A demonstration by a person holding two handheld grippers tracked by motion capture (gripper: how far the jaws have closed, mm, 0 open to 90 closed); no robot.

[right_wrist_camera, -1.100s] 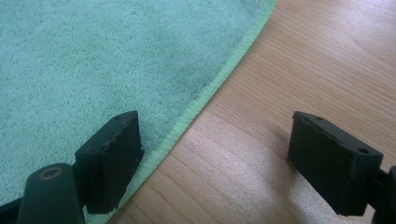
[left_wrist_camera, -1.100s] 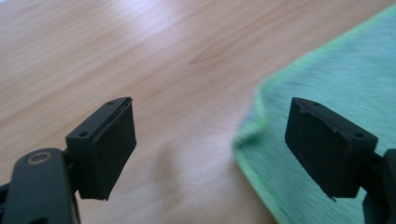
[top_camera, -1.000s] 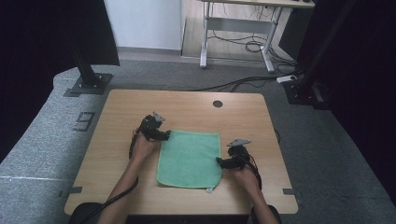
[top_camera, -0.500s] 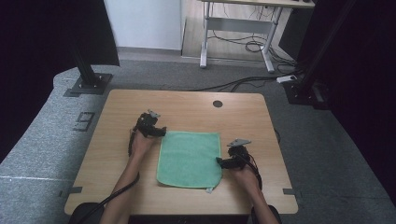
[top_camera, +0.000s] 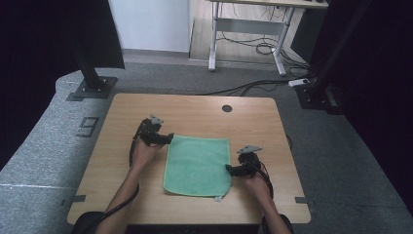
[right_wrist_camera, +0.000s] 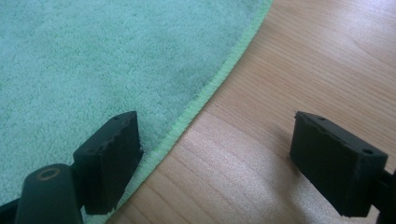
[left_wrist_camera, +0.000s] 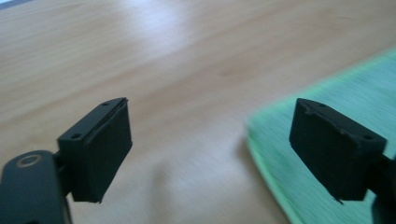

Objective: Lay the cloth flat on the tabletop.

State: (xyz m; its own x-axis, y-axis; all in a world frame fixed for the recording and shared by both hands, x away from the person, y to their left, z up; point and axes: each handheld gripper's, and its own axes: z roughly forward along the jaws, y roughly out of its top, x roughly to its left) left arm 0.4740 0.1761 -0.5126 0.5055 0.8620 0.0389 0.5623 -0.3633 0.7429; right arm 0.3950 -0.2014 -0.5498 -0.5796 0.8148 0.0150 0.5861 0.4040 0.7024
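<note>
Towel (top_camera: 197,165) lying flat; left gripper (top_camera: 168,139) and right gripper (top_camera: 230,169) both spread, empty, straddling edges; risking pinching wood, missing hem

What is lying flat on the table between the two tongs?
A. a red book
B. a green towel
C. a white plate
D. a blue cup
B, because a green towel lies spread flat on the wooden table, with the left tongs at its far left corner and the right tongs at its right edge.
</note>
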